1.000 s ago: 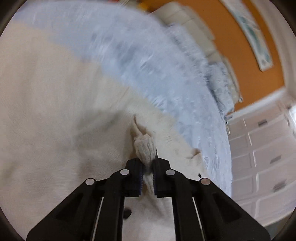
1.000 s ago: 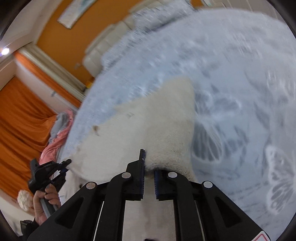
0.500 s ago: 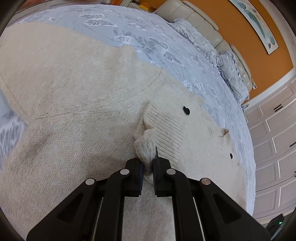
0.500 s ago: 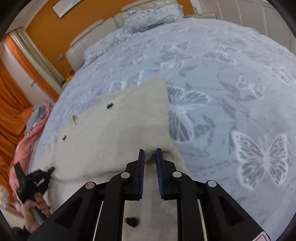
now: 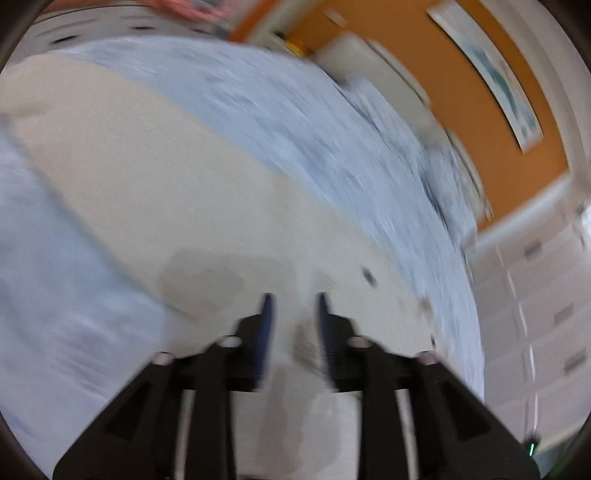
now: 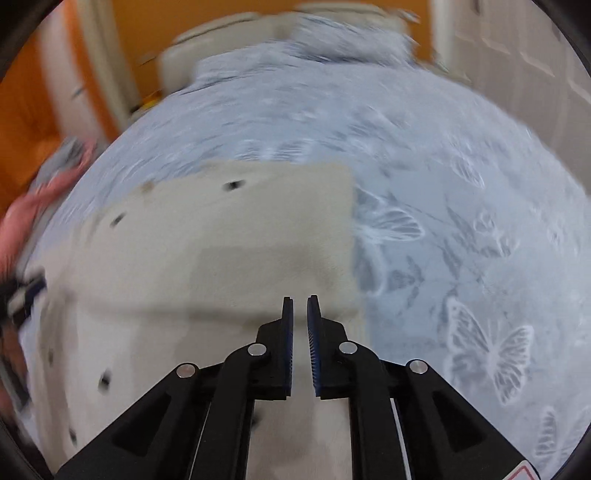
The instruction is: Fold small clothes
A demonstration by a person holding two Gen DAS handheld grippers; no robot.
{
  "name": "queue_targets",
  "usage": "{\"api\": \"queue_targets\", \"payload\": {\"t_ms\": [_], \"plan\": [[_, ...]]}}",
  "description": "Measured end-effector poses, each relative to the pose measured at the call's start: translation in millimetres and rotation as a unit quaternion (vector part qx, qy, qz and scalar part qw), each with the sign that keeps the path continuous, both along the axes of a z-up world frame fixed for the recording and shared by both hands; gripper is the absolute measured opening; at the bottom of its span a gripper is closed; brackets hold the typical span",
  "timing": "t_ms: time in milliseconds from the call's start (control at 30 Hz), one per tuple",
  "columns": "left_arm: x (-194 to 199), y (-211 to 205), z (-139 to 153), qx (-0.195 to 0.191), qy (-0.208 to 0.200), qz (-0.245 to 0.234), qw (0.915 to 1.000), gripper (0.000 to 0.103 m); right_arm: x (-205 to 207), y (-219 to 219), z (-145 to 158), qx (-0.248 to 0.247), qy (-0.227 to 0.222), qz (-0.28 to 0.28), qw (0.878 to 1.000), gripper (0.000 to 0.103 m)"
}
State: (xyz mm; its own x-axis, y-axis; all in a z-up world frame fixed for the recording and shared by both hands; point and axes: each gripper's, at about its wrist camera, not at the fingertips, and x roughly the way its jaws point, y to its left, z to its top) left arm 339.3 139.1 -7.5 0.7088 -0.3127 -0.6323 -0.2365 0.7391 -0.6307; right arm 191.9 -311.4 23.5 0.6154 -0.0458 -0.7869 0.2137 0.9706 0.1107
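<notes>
A cream knitted sweater with dark buttons lies folded on the blue butterfly bedspread. In the blurred left wrist view my left gripper hovers over the sweater with its jaws opening. Only the flat knit shows in the gap, and the pads press on nothing. In the right wrist view my right gripper hangs above the sweater near its right edge. Its jaws are closing to a narrow slit, with no fabric pinched between them. A blurred dark shape at the far left edge may be the other gripper.
A cream padded headboard and a blue pillow lie at the far end of the bed. A pink heap of clothes sits beyond the bed's left side. White wardrobe doors stand on the right, under an orange wall.
My left gripper has let go of the ribbed cuff, its jaws have parted and it has swept sideways. My right gripper has released the sweater's edge and swung round.
</notes>
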Motion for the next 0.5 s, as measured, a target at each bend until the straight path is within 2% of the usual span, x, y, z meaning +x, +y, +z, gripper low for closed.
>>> {"api": "queue_targets", "payload": {"t_ms": [33, 100, 133, 200, 233, 267, 333, 400, 433, 467, 500], "plan": [[-6.0, 33.9, 0.0, -0.001, 0.004, 0.042, 0.9991, 0.044, -10.6, 12.2, 1.0, 0.000, 0.003, 0.018, 1.000, 0.015], [-14.8, 96.1, -3.9, -0.006, 0.020, 0.117, 0.9929, 0.047, -26.8, 30.8, -3.0, 0.003, 0.014, 0.034, 0.999, 0.027], [-21.1, 143.1, -9.2, -0.020, 0.032, 0.178, 0.9832, 0.050, -32.9, 38.4, -5.5, 0.008, 0.020, 0.039, 0.999, 0.029], [-28.5, 196.7, -15.8, -0.029, 0.050, 0.253, 0.9659, 0.052, -48.1, 55.0, -13.3, 0.025, 0.037, 0.046, 0.998, 0.029], [-31.4, 229.9, -20.3, -0.035, 0.059, 0.292, 0.9540, 0.052, -54.9, 64.5, -15.9, 0.032, 0.043, 0.048, 0.997, 0.029], [-32.3, 252.4, -22.6, -0.029, 0.071, 0.321, 0.9441, 0.052, -59.4, 69.7, -17.6, 0.039, 0.050, 0.049, 0.997, 0.029], [-27.8, 287.7, -28.3, -0.028, 0.082, 0.346, 0.9342, 0.052, -66.3, 84.2, -23.5, 0.054, 0.066, 0.048, 0.995, 0.032], [-19.2, 302.0, -32.8, -0.038, 0.086, 0.343, 0.9344, 0.051, -66.7, 93.9, -29.1, 0.075, 0.080, 0.046, 0.993, 0.032], [-11.1, 303.7, -31.3, -0.033, 0.087, 0.335, 0.9376, 0.046, -66.0, 97.2, -30.5, 0.080, 0.084, 0.045, 0.992, 0.032], [-2.8, 303.7, -30.2, -0.035, 0.084, 0.319, 0.9436, 0.036, -66.2, 100.5, -31.3, 0.082, 0.087, 0.045, 0.992, 0.032], [12.6, 301.8, -30.6, -0.046, 0.088, 0.280, 0.9549, 0.010, -64.4, 104.3, -30.0, 0.084, 0.088, 0.044, 0.992, 0.032]]}}
